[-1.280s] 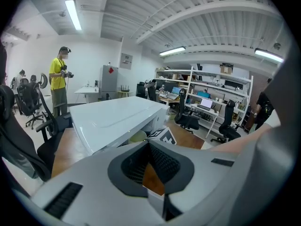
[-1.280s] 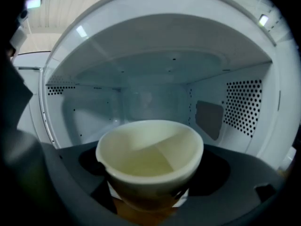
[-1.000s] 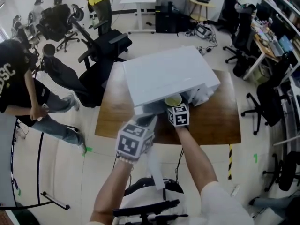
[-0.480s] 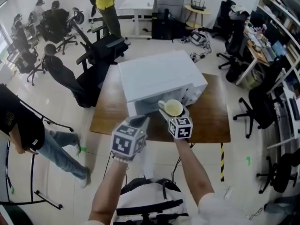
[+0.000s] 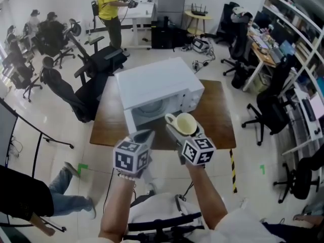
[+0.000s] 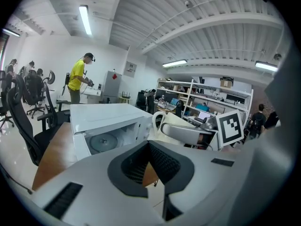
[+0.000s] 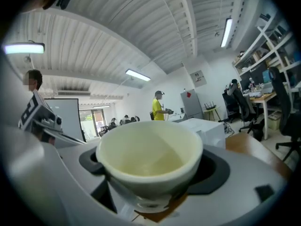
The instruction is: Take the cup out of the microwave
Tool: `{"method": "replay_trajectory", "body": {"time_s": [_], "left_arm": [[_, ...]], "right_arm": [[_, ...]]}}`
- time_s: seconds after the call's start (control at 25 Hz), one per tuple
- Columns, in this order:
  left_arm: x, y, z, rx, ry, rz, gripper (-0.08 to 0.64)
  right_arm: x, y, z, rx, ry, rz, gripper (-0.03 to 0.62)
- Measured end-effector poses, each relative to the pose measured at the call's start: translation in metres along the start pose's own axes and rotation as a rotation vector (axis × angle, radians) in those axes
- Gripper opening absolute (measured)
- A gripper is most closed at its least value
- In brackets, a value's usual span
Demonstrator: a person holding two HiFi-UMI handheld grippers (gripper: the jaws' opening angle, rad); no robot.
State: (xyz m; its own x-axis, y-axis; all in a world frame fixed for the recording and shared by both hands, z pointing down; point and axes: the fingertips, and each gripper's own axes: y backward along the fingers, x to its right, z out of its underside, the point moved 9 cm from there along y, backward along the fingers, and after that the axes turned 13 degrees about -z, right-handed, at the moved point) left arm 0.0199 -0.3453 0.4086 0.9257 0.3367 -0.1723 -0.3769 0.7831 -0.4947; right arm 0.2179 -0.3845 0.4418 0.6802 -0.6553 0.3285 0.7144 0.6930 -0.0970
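A cream cup [image 5: 185, 123] with a handle sits between the fingers of my right gripper [image 5: 183, 129], which is shut on it and holds it upright in the air in front of the white microwave [image 5: 157, 82]. In the right gripper view the cup [image 7: 149, 154] fills the space between the jaws, and it looks empty. The microwave's cavity [image 5: 150, 108] stands open, with its glass turntable [image 6: 102, 142] bare. My left gripper [image 5: 143, 134] hovers to the left of the cup, before the cavity, with its pads together and nothing in them.
The microwave stands on a brown wooden table [image 5: 216, 110]. Black office chairs [image 5: 96, 70] crowd the floor to the left and right. A person in yellow [image 5: 110, 6] stands at the back. Another person's legs [image 5: 61, 196] show at lower left. Shelves [image 5: 298, 29] line the right wall.
My right gripper has lifted the cup up and back, away from the microwave's mouth. The left gripper has drawn back a little and risen. The person at the left has walked toward the lower left.
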Motion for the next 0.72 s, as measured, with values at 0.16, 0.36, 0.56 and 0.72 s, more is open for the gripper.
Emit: {"method": "replay_trajectory", "body": {"time_s": [0.16,0.36,0.56,0.72], "left_arm": [[0.014,0.014,0.003,0.055,-0.003,-0.013,-0.005],[0.02,0.029,0.006,0.084,0.014,-0.016,-0.005],[0.03,0.035,0.008,0.089,0.012,0.002,-0.005],[0.029,0.034,0.012,0.091,0.013,0.004,-0.005]], "right_arm": [[-0.02,0.032,-0.021,0.06,-0.022,-0.042,0.489],[-0.04,0.065,-0.038,0.159,-0.096,-0.082,0.489],[-0.05,0.079,-0.034,0.213,-0.165,-0.095,0.489],[-0.054,0.074,-0.033,0.232,-0.191,-0.123,0.489]]}}
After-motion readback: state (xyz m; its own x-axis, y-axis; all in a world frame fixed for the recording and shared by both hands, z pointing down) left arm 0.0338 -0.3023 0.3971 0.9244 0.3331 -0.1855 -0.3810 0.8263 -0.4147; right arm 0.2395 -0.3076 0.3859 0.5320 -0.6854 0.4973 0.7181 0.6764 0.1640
